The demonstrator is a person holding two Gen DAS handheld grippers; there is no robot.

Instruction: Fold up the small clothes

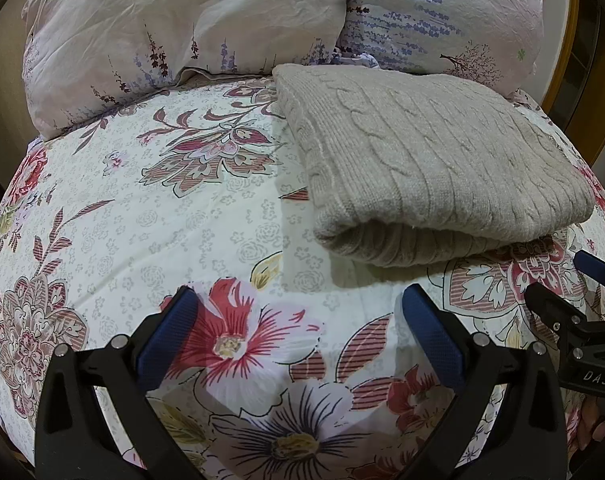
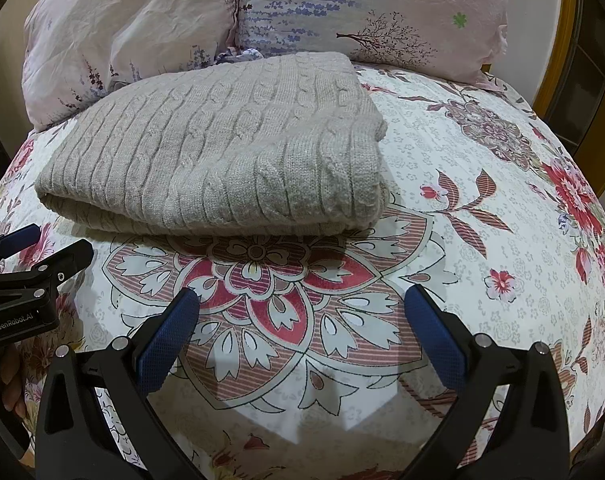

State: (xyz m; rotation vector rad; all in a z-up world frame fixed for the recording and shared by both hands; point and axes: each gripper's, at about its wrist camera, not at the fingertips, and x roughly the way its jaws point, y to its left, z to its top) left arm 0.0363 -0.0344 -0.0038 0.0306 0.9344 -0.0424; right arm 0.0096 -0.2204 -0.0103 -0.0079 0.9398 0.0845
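Note:
A grey cable-knit sweater (image 1: 430, 156) lies folded into a thick rectangle on the floral bedspread (image 1: 142, 216), its rolled fold facing me. It also shows in the right wrist view (image 2: 222, 144). My left gripper (image 1: 298, 312) is open and empty, hovering over the bedspread just short of the sweater's near left corner. My right gripper (image 2: 302, 312) is open and empty, a little in front of the sweater's near edge. Each gripper shows at the edge of the other's view, the right one (image 1: 574, 308) and the left one (image 2: 34, 264).
Two flowered pillows (image 1: 174, 28) (image 2: 366, 8) stand behind the sweater at the head of the bed. A yellow wooden frame (image 2: 562, 60) runs along the right side. Bare bedspread (image 2: 482, 200) lies to the right of the sweater.

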